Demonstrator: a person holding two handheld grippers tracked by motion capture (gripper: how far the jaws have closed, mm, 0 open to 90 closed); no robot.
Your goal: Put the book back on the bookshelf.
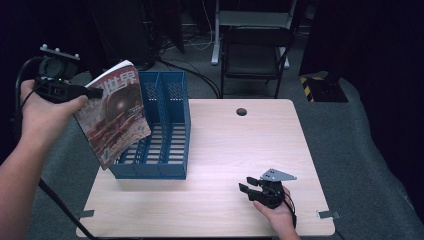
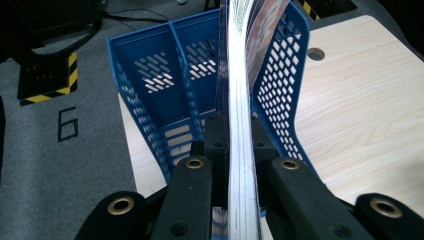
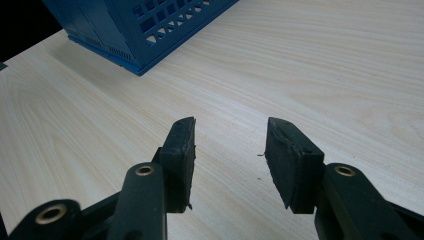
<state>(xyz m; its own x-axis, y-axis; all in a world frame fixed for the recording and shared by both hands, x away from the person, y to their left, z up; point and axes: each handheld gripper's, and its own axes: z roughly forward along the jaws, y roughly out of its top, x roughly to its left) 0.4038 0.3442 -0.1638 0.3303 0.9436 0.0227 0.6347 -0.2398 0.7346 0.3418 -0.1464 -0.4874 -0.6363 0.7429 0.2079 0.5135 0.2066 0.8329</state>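
The worktop filled the middle of the high view, with the blue file rack standing at its left centre, its slots open upward. The step in hand looked like filing: a magazine hung tilted at the upper left of the frame, its lower corner at the rack's left wall, not yet inside a slot. The left gripper had its jaws clamped on the magazine's upper edge; in the left gripper view the pages ran straight between them. Next, it probably needed lining up over a compartment and lowering. The right gripper rested at lower right, jaws apart and empty.
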